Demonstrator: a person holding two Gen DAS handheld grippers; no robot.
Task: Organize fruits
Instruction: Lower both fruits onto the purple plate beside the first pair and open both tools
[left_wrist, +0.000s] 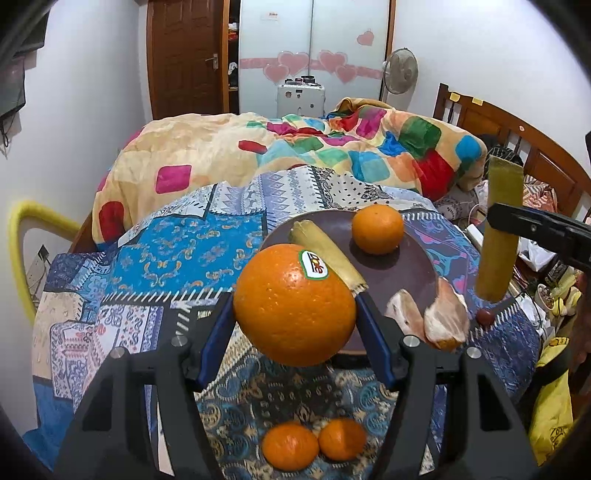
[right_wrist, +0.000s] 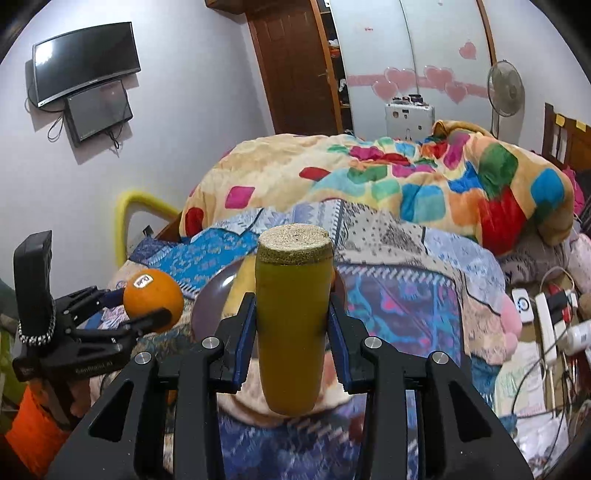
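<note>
My left gripper (left_wrist: 294, 314) is shut on a big orange (left_wrist: 291, 291) with a sticker, held above the near edge of a dark round plate (left_wrist: 417, 266). On the plate lie a small orange (left_wrist: 377, 229), a pale cane stick (left_wrist: 325, 254) and peeled fruit segments (left_wrist: 436, 317). My right gripper (right_wrist: 291, 317) is shut on a yellow-green cane piece (right_wrist: 291, 343), held upright over the plate (right_wrist: 212, 299). From the left wrist view that gripper (left_wrist: 511, 221) and its cane piece (left_wrist: 498, 254) hang at the plate's right. The right wrist view shows the left gripper (right_wrist: 147, 314) with the big orange (right_wrist: 153, 299) at the left.
Two small tangerines (left_wrist: 290, 445) (left_wrist: 341, 439) lie on the patterned cloth (left_wrist: 166, 258) below my left gripper. A small red fruit (left_wrist: 484, 316) sits right of the plate. A colourful quilt (left_wrist: 295, 155) is heaped behind. Cables and clutter (right_wrist: 546, 325) lie at the right.
</note>
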